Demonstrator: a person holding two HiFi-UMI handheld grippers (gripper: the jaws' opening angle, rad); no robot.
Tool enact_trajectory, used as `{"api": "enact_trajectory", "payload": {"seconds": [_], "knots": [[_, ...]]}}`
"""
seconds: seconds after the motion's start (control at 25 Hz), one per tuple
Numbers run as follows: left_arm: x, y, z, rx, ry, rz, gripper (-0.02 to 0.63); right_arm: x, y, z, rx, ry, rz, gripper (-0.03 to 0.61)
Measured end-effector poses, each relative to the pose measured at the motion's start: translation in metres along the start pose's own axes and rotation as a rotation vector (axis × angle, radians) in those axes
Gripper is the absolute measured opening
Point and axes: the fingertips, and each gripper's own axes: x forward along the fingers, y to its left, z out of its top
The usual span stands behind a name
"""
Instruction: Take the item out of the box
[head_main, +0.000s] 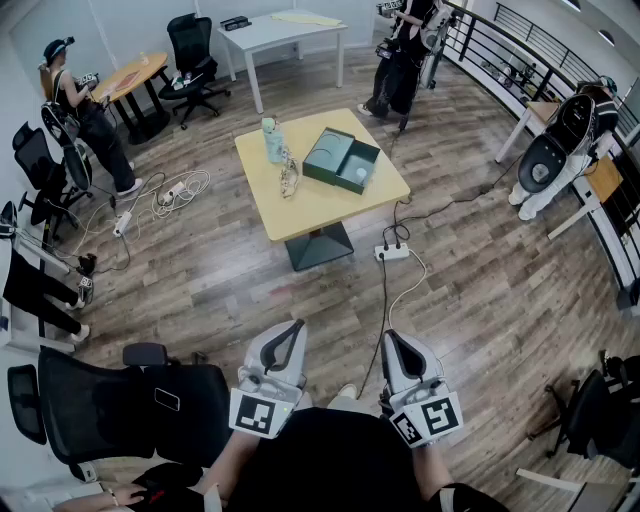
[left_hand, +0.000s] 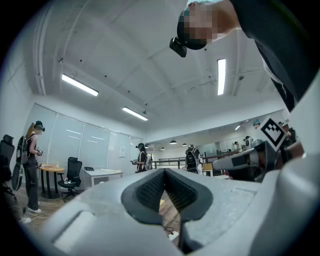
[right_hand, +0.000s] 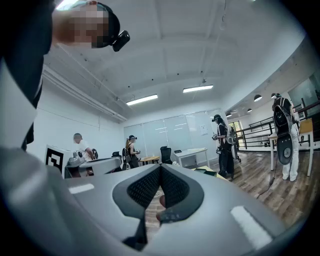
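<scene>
An open dark green box (head_main: 341, 160) lies on the square yellow table (head_main: 300, 205) in the middle of the room, far ahead of me. A pale round item (head_main: 360, 174) shows inside its near tray. Beside the box stand a light blue bottle (head_main: 271, 140) and a small beige object (head_main: 289, 181). My left gripper (head_main: 296, 327) and right gripper (head_main: 391, 337) are held close to my body, side by side, well short of the table. Both are shut with nothing between the jaws. The left gripper view shows its jaw tips (left_hand: 164, 171) meeting, as does the right gripper view (right_hand: 160, 166).
A white power strip (head_main: 392, 252) and cables lie on the wood floor between me and the table. A black office chair (head_main: 130, 408) stands close at my left. Several other people stand around the room. A white desk (head_main: 285, 30) is at the back, a railing (head_main: 520, 50) at right.
</scene>
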Motion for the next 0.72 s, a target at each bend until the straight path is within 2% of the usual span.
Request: {"api": "enact_trajectory", "payload": {"seconds": [0.24, 0.4, 0.72], "knots": [[0.015, -0.054, -0.004, -0.034, 0.008, -0.010, 0.002, -0.045, -0.039, 0.003, -0.007, 0.009, -0.034, 0.002], [0.023, -0.069, 0.004, -0.009, -0.015, -0.023, 0.002, -0.059, -0.048, 0.005, 0.000, 0.004, -0.038, 0.002], [0.028, -0.094, 0.000, -0.011, 0.006, -0.019, 0.002, -0.073, -0.060, 0.003, 0.019, 0.009, -0.020, 0.000]]}}
